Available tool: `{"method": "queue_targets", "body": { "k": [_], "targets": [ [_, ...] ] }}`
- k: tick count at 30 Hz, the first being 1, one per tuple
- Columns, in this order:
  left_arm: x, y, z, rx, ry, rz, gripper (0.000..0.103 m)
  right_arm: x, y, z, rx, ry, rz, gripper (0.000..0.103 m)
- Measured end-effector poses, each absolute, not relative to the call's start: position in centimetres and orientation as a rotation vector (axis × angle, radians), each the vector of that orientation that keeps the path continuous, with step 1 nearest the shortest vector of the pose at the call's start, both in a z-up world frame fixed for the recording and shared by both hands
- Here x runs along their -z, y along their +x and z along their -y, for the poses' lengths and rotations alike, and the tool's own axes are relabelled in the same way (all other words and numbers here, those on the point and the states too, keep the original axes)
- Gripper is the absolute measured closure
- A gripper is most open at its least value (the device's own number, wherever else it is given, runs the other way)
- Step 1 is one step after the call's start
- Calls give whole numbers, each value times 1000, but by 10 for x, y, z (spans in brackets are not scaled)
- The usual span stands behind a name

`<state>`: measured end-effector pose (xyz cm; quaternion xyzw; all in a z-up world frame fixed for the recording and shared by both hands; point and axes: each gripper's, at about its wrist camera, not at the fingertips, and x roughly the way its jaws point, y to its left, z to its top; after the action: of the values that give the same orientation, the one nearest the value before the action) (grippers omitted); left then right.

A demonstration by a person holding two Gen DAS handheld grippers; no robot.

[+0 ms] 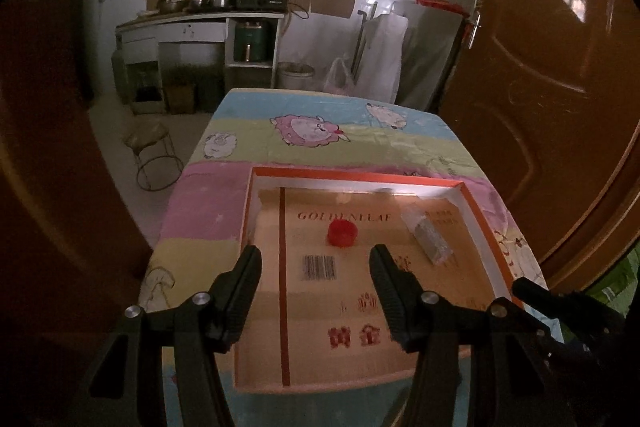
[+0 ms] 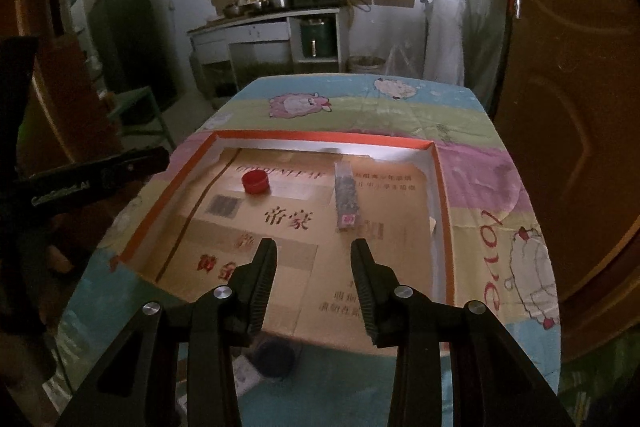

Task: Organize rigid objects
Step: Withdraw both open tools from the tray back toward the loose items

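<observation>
Setting: a surface [image 1: 320,143] under a cartoon-sheep cloth carries a shallow cardboard box lid [image 1: 476,211] with an orange rim, lying open side up. Kitchen counter and a brown door behind.
Red cap [image 1: 342,233]: sits inside the lid on its printed floor, toward the far half, left of centre, apart from the walls.
Clear packet [image 1: 430,239]: long, transparent, dark grainy contents; lies flat in the lid right of the cap, well apart from it, angled toward the far right corner.
Why placed so: the lid appears to serve as the collecting tray; both rigid items are already inside it, which suggests sorting is under way or nearly done.
Left gripper [image 1: 316,263]: fingers spread wide, nothing between them; hangs over the near part of the lid, pointing down at a slant toward the cap.
Right gripper [image 2: 314,255]: fingers at a moderate gap, narrower than the left, nothing between them; aimed over the lid's near half, the packet just beyond the tips.
Why held so: both empty and clear of the items, so I judge neither is committed to a grasp.
Right view only: a dark round object [image 2: 276,353] and some paper on the cloth near the lid's near edge; a red label on the packet's near end; the left gripper seen side-on at the left edge.
Left view only: the lid's barcode [image 1: 319,267], sharper, and a wire stool [image 1: 154,159] on the floor.
</observation>
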<state>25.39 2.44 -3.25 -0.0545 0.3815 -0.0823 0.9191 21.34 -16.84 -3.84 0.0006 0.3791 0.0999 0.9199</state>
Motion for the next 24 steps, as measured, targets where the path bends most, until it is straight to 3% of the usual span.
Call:
{"method": "queue_targets", "body": {
  "k": [24],
  "targets": [
    [19, 154, -26, 187, -121, -736, 47, 21, 125, 163, -214, -2, -752, 63]
  ]
}}
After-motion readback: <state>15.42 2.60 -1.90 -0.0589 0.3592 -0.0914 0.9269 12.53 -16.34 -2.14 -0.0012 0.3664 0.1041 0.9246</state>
